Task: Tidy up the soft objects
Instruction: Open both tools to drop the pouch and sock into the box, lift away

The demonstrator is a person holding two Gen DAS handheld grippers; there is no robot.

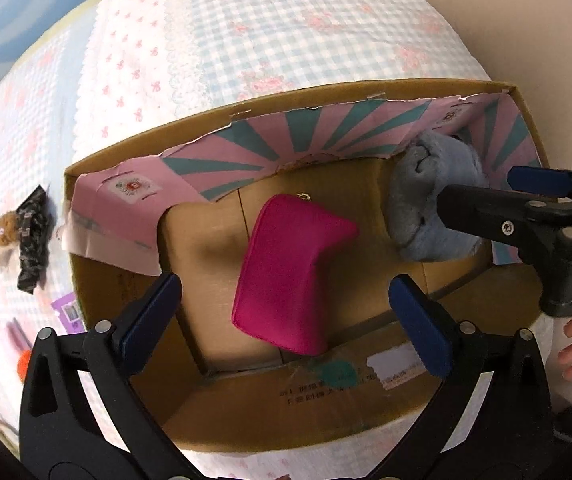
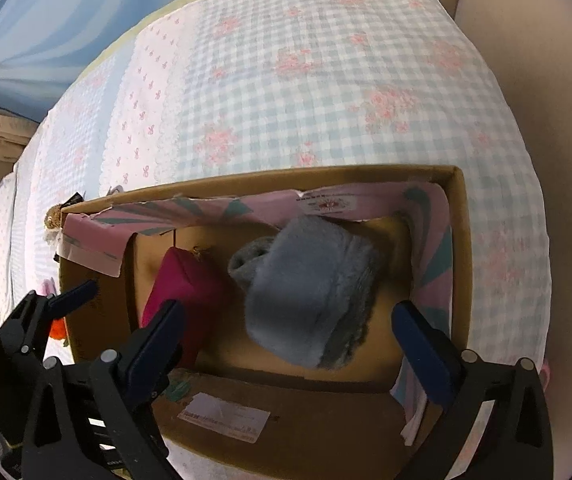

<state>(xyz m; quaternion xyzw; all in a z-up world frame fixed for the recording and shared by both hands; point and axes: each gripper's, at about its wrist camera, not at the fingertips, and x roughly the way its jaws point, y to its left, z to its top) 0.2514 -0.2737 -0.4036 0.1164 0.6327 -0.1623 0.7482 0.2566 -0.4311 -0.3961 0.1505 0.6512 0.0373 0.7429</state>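
A cardboard box (image 1: 246, 404) is set on a gingham-covered bed (image 1: 286, 40), its inner walls lined with pink and teal paper. Inside, a magenta pouch (image 1: 290, 276) is leaned at centre and a grey-blue plush bundle (image 1: 426, 208) is seen at two o'clock. The left tongs (image 1: 286, 324) are held open above the pouch, gripping nothing. The right tongs (image 2: 290, 332) are spread wide around the plush, apparently for dropping it in. At nine o'clock, outside the box, a small doll (image 1: 22, 236) is left unsorted.
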